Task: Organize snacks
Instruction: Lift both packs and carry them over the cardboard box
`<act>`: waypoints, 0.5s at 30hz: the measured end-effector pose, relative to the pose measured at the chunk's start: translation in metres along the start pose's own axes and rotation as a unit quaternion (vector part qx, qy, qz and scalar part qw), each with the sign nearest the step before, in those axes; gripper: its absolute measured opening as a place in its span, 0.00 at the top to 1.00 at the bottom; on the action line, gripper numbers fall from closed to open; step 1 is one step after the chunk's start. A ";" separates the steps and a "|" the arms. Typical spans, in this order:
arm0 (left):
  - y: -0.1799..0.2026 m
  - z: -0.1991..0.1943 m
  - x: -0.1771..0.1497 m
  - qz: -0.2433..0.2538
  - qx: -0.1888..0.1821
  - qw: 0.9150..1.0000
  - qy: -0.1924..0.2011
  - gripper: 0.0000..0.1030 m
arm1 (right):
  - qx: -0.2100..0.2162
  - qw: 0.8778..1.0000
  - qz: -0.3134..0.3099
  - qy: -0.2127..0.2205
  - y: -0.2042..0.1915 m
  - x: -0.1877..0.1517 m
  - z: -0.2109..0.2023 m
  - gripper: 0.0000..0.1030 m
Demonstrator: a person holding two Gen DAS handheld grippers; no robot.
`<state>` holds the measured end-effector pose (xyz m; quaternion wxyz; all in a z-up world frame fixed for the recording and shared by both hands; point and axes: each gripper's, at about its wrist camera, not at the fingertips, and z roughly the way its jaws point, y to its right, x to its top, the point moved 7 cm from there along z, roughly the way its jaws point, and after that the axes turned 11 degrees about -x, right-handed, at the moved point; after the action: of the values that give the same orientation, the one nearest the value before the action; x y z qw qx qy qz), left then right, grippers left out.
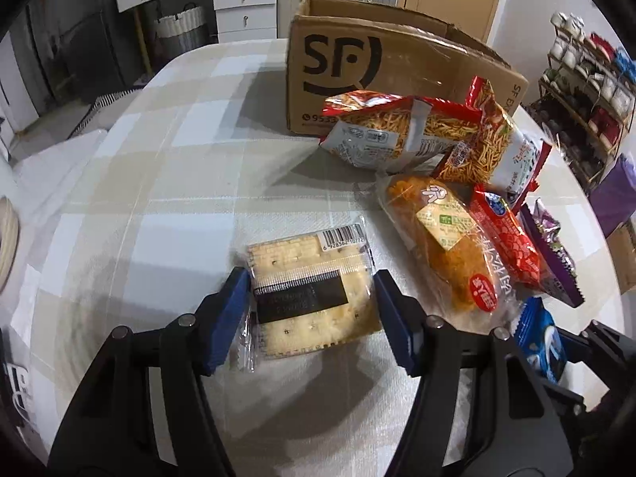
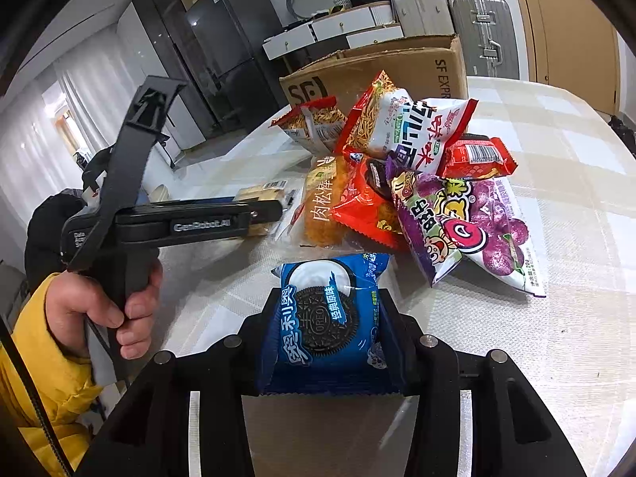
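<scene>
A clear-wrapped cracker packet [image 1: 308, 294] lies flat on the desk [image 1: 159, 183], apart from the heap of snacks, with the blue fingers [image 1: 227, 318] of the left gripper [image 1: 312, 318] set one to each side of it. The left finger touches the wrapper's edge; the right one stands just beside it, so the packet looks bracketed for a pick but not yet squeezed. The right gripper [image 2: 324, 342] is closed on a blue cookie packet [image 2: 330, 314], its wrapper creased inward between the fingers and held just above the desk, probably waiting its turn. Beyond both lies the rest of the pile: a bread roll in clear film [image 1: 441, 238], two bags of crispy noodles [image 1: 397, 131], a red packet [image 1: 507, 238] and a purple candy bag [image 2: 465, 222], all crowded against one another. Behind them stands an open cardboard box [image 1: 357, 59], the likely place for the snacks. The desk left of the box is bare, giving the left gripper a free path up and over the box wall; the pile blocks the direct way on the right.
</scene>
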<state>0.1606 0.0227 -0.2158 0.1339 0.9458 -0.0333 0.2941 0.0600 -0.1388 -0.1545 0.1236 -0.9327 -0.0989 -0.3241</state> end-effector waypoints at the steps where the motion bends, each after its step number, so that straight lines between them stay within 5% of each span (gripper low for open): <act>1: -0.004 0.000 0.000 -0.005 -0.003 1.000 0.000 0.40 | -0.002 1.000 -0.001 0.002 0.000 0.000 -0.001 0.56; 15: -0.002 -0.100 0.000 -0.022 -0.066 0.995 0.075 0.40 | -0.005 0.997 0.009 0.082 -0.008 0.029 -0.068 0.56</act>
<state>0.1056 0.0522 -0.1373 0.2044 0.9107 -0.0214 0.3583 0.0404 -0.1488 -0.0832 0.1295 -0.9043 -0.0779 -0.3993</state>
